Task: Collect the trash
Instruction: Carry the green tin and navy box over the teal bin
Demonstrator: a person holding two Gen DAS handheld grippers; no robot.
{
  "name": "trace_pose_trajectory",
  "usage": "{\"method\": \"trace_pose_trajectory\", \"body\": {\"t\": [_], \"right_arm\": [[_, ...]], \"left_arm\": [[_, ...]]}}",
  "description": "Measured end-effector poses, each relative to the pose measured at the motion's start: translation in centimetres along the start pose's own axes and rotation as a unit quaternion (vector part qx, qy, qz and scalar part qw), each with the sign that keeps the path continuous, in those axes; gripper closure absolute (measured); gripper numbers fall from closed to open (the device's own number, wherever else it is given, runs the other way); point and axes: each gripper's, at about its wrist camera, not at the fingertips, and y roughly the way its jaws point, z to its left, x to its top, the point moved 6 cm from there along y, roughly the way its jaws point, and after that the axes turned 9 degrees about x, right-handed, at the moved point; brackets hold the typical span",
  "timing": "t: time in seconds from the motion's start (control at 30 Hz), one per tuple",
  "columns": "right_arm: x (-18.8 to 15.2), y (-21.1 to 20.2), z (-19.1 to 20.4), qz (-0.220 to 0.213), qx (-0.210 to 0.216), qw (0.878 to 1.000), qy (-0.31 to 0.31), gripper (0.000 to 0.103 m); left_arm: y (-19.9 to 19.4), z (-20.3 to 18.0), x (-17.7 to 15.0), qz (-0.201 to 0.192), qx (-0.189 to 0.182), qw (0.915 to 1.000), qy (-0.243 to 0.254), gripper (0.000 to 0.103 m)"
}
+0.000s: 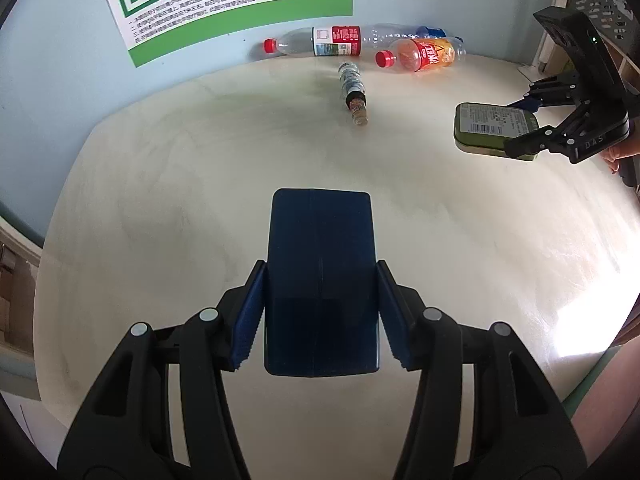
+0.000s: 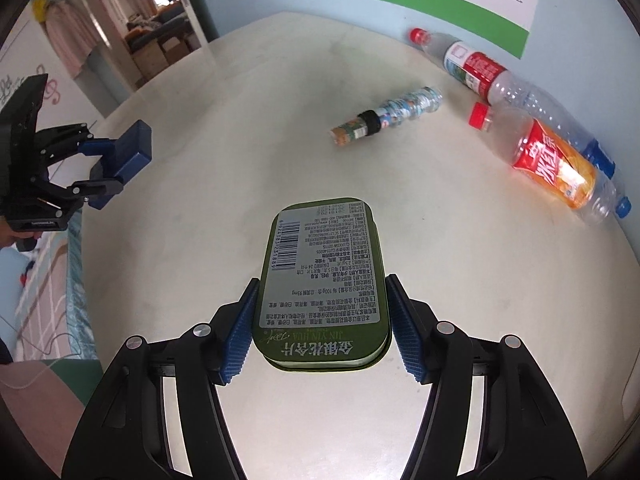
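left gripper (image 1: 320,312): both blue pads pressed on the sides of a dark blue box (image 1: 320,280), held above the table (image 1: 160,200)
right gripper (image 2: 320,328): pads clamped on a green tin (image 2: 320,280), printed label and barcode facing up, also lifted clear of the table
cross-view: blue box shows at left in right wrist view (image 2: 134,152), tin at right in left wrist view (image 1: 494,130); grippers well apart
small bottle (image 2: 388,114): lying on its side mid-table, black band near the neck, apart from the rest
red-label bottle (image 1: 320,42): clear, red cap, lying against the wall
orange drink bottle (image 1: 420,54): red cap, on its side, just beside the red-label bottle
blue-cap bottle (image 2: 592,152): clear, lying behind the orange drink bottle, mostly hidden
poster (image 1: 240,0): green and white, on the wall above the bottles
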Motion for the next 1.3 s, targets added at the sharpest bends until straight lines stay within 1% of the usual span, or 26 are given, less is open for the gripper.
{"method": "trace_pose_trajectory", "body": {"t": [0.13, 0.3, 0.4, 0.53, 0.67, 0.73, 0.87, 0.93, 0.97, 1.03, 1.1, 1.13, 1.2, 1.23, 1.27, 1.3], "right_arm": [[0.8, 0.6, 2.7, 0.011, 0.031, 0.999, -0.041, 0.041], [2.2, 2.2, 6.8, 0.030, 0.066, 0.993, -0.092, 0.041], [3.0, 3.1, 10.0, 0.037, 0.081, 0.989, -0.121, 0.041], [4.2, 4.7, 15.3, 0.048, 0.105, 0.981, -0.159, 0.041], [5.2, 7.0, 20.9, 0.062, 0.132, 0.971, -0.187, 0.041], [5.6, 8.4, 24.3, 0.071, 0.147, 0.965, -0.203, 0.041], [5.6, 11.7, 32.1, 0.098, 0.184, 0.948, -0.239, 0.041], [5.2, 13.3, 35.7, 0.111, 0.200, 0.939, -0.256, 0.041], [4.9, 14.4, 38.0, 0.120, 0.211, 0.933, -0.266, 0.041], [4.2, 16.1, 41.4, 0.137, 0.227, 0.924, -0.277, 0.041], [3.1, 18.4, 45.1, 0.157, 0.244, 0.913, -0.288, 0.041], [2.2, 19.8, 46.6, 0.170, 0.251, 0.907, -0.291, 0.041], [0.6, 22.8, 49.2, 0.197, 0.259, 0.899, -0.293, 0.041], [-0.2, 24.3, 50.3, 0.210, 0.261, 0.895, -0.294, 0.041], [-1.2, 25.8, 51.1, 0.223, 0.261, 0.892, -0.295, 0.041], [-2.4, 27.8, 51.9, 0.239, 0.260, 0.888, -0.296, 0.041]], "left_arm": [[-1.5, 0.0, -2.1, 0.008, 0.028, 0.9994, -0.020, 0.052], [-4.1, 1.0, -6.0, 0.015, 0.050, 0.9952, -0.082, 0.052], [-5.2, 1.7, -8.7, 0.021, 0.061, 0.9922, -0.106, 0.052], [-6.6, 4.2, -12.9, 0.030, 0.071, 0.9858, -0.149, 0.052], [-8.4, 7.6, -17.8, 0.040, 0.086, 0.9770, -0.191, 0.052], [-9.5, 9.4, -20.5, 0.044, 0.094, 0.9715, -0.213, 0.052], [-11.8, 12.4, -27.5, 0.061, 0.112, 0.9564, -0.263, 0.052], [-12.4, 13.3, -30.6, 0.073, 0.117, 0.9483, -0.286, 0.052], [-12.7, 13.8, -32.6, 0.082, 0.119, 0.9427, -0.301, 0.052], [-12.8, 14.4, -36.5, 0.101, 0.119, 0.9322, -0.326, 0.052], [-12.4, 14.5, -39.3, 0.115, 0.114, 0.9251, -0.343, 0.052], [-11.8, 14.4, -41.4, 0.128, 0.112, 0.9198, -0.354, 0.052], [-10.6, 14.1, -43.6, 0.144, 0.106, 0.9140, -0.364, 0.052], [-9.6, 14.0, -45.4, 0.154, 0.102, 0.9096, -0.372, 0.052], [-8.8, 13.9, -46.3, 0.160, 0.097, 0.9065, -0.379, 0.052], [-7.7, 13.8, -47.7, 0.169, 0.093, 0.9015, -0.388, 0.052]]}}
